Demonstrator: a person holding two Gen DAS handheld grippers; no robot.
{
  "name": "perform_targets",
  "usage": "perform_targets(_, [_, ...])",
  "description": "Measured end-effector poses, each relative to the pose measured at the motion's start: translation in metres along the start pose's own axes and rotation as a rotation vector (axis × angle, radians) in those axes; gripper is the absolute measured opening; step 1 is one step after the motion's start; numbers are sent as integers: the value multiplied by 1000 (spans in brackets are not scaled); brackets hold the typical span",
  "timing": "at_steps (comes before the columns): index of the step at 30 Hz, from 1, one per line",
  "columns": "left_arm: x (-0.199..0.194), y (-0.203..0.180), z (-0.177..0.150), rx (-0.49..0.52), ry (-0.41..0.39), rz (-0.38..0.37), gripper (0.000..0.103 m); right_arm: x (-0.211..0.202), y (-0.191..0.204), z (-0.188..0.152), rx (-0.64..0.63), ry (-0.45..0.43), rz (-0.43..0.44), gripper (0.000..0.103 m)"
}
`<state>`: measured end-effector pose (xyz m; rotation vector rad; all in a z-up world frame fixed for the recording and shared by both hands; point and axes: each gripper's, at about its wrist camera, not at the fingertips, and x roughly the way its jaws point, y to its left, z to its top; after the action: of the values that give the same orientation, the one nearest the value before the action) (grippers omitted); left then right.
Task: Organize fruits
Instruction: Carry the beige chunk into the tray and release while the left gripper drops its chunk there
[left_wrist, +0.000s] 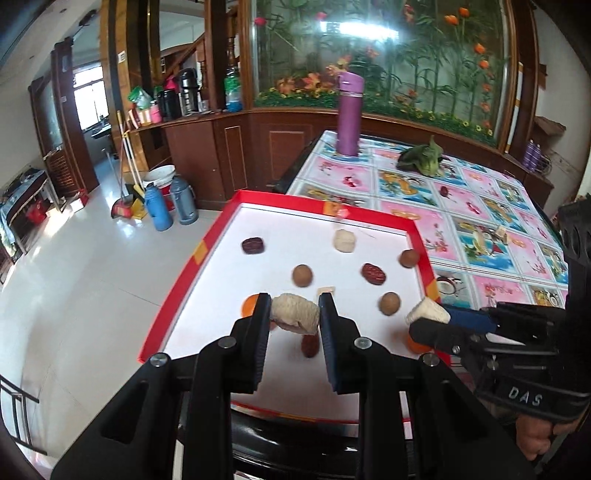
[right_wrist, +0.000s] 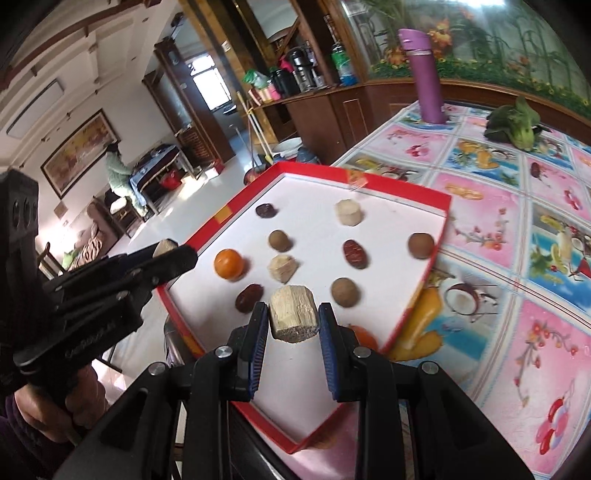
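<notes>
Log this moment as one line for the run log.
left hand-held gripper: shut on pale chunk | right hand-held gripper: shut on pale chunk | both above red tray

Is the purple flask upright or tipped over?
Upright. The flask stands on its base on the tablecloth, cap on top, in both views.

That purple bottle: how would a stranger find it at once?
Start at the table with the fruit-print cloth. Look past the red-rimmed tray towards the far edge. The purple bottle stands upright there, the only tall thing; the leafy greens nearby lie low.
</notes>
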<state>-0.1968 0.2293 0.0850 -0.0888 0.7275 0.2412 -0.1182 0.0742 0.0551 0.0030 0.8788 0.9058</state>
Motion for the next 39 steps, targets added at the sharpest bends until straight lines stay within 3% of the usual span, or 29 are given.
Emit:
perform_targets(18, [23,17,-19,-18,91,-3,28,33,27,-14,-25,102,12,27])
perform_targets(39, [50,19,-30,-34,212,9,30,43,30,-21,-54,145,-20,27])
